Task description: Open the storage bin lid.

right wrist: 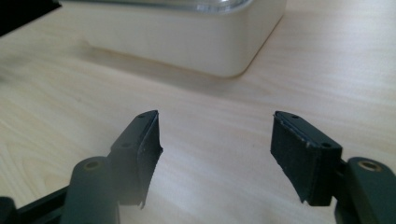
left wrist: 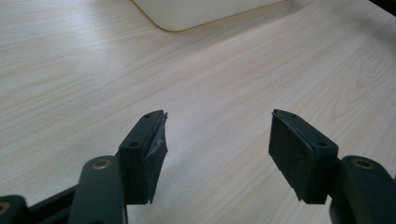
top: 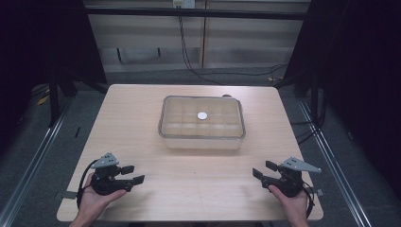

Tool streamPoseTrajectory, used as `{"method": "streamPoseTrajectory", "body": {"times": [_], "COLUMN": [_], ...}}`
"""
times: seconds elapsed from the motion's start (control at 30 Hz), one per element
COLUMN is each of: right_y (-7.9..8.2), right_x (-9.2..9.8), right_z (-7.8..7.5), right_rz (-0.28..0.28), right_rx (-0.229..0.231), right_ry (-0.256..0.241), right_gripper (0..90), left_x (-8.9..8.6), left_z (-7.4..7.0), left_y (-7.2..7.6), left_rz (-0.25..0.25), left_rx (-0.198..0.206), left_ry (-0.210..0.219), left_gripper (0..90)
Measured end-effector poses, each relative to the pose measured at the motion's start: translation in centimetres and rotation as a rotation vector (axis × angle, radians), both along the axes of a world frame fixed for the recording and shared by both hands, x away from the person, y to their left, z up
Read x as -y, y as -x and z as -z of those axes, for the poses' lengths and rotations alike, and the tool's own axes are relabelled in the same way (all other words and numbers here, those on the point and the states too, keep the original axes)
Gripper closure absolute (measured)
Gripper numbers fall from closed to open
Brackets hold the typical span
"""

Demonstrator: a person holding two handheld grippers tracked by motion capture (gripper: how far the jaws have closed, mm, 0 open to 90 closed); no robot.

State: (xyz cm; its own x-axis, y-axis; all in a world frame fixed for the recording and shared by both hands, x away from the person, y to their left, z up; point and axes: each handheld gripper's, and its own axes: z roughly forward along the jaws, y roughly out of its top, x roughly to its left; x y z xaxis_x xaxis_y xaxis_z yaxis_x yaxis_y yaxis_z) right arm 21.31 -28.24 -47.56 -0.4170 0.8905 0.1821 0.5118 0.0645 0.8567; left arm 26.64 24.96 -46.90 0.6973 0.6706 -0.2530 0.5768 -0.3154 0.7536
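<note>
From my remote seat I see a pale wood-grain worktop [top: 142, 123] with rounded corners. Beyond its far edge lies grey carpeted floor [top: 156, 75], where a black cable [top: 189, 52] drops down the light panelled wall [top: 142, 33] and trails off to the right. Metal floor rails [top: 33, 156] run along both sides, and dark curtains [top: 369, 71] close in left and right.
</note>
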Motion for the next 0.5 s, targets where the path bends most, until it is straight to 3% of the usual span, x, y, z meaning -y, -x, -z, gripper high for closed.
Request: {"method": "streamPoseTrajectory", "body": {"times": [0.07,0.17,0.27,0.37,0.47,0.5], "right_y": [-0.1,-0.3,-0.3,0.0,0.3,0.4], "right_x": [-0.1,-0.3,-0.6,-0.8,-0.9,-1.0], "right_z": [0.0,0.3,0.2,0.0,-0.3,-0.6], "right_rz": [0.017,-0.014,-0.026,-0.039,-0.054,-0.054], "right_rx": [-0.005,-0.034,-0.027,-0.021,-0.012,-0.005], "right_ry": [0.004,0.005,-0.004,-0.01,-0.022,-0.016], "right_gripper": [31.7,31.9,34.2,35.2,34.7,33.1], "left_x": [0.0,0.2,0.6,1.0,1.2,1.2], "left_z": [0.0,0.2,0.2,0.0,-0.2,-0.4], "left_y": [-0.2,-0.5,-0.6,-0.4,-0.2,-0.2], "left_rz": [0.003,0.022,0.034,0.056,0.042,0.041], "left_rx": [-0.002,-0.009,-0.01,-0.008,-0.026,-0.022], "left_ry": [-0.003,-0.016,-0.04,-0.029,0.037,0.04], "left_gripper": [34.1,31.5,31.6,35.0,38.1,39.4]}}
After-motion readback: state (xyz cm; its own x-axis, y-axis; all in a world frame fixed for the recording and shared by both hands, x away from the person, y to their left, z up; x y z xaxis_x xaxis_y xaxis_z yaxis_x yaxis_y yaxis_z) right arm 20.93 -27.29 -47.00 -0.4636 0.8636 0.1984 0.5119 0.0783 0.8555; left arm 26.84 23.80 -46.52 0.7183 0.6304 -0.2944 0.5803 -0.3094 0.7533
